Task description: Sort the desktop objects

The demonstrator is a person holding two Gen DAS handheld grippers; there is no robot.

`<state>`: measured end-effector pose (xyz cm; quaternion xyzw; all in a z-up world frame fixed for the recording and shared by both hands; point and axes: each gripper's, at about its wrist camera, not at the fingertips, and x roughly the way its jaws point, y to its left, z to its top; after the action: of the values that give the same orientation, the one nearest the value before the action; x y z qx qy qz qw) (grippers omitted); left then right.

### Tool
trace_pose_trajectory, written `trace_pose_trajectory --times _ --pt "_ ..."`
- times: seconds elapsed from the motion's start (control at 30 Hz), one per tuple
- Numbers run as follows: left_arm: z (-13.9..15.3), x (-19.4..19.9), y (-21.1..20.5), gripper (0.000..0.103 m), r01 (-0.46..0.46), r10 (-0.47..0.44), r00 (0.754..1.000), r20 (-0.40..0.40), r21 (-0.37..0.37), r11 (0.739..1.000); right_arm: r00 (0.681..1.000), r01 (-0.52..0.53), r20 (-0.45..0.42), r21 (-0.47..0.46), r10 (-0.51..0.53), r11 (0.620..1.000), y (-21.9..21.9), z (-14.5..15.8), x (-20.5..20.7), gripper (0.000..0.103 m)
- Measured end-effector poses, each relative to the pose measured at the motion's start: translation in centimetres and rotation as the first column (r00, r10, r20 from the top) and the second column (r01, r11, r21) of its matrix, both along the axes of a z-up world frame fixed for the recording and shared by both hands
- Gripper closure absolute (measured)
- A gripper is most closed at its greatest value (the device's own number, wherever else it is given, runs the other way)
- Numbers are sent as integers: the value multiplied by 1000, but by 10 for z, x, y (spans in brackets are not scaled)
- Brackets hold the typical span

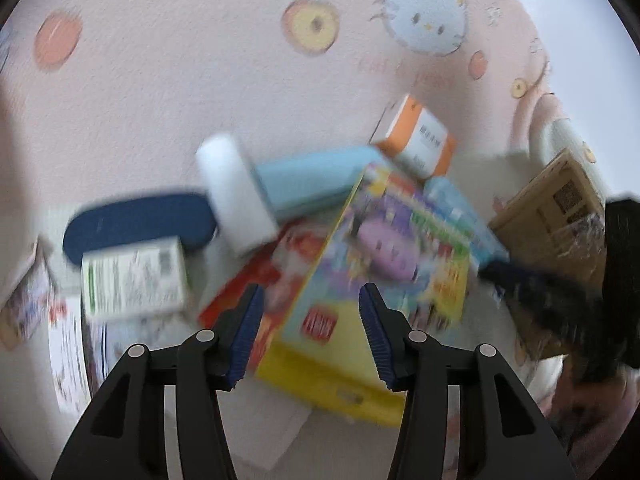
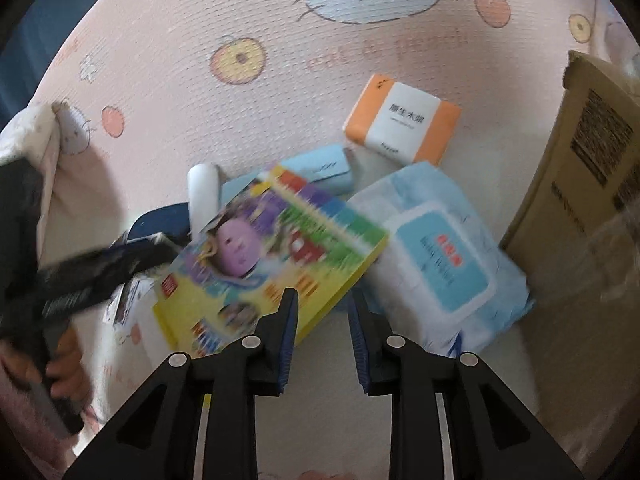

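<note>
On top of the heap sits the glossy yellow cardboard toy box (image 2: 272,264), tilted across a red carton (image 1: 256,280) and just beside the soft blue plastic wipes pack (image 2: 436,256). Left gripper (image 1: 310,320) is wide open and empty over the box's near end; right gripper (image 2: 322,320) is roughly half open, empty too, near the box's corner. I'd grab it by a stiff edge, since slick printed card probably slips. Both views are blurry tho.
</note>
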<state>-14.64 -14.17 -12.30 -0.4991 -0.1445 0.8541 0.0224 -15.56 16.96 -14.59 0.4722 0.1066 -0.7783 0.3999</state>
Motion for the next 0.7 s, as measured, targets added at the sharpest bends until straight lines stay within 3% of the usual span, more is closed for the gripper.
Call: trace_pose_trajectory --times 0.17,0.2,0.3,0.47,0.7 --pt "-22 26 -5 50 -69 60 996 70 134 989 998 -46 -30 10 47 999 -5 -5 -14 80" --pt "-23 30 -4 55 -79 70 995 65 141 987 998 -52 -37 13 53 999 -5 -6 -16 79" --pt "-22 32 2 68 -68 63 997 41 144 987 996 -60 -58 32 62 998 -12 -9 -23 79" --pt "-21 21 6 68 -81 78 997 30 146 986 996 -65 -63 26 66 998 -20 -11 -38 79" --pt "-19 -5 1 68 -69 68 998 12 130 989 999 -46 3 28 46 999 -20 -19 -51 79"
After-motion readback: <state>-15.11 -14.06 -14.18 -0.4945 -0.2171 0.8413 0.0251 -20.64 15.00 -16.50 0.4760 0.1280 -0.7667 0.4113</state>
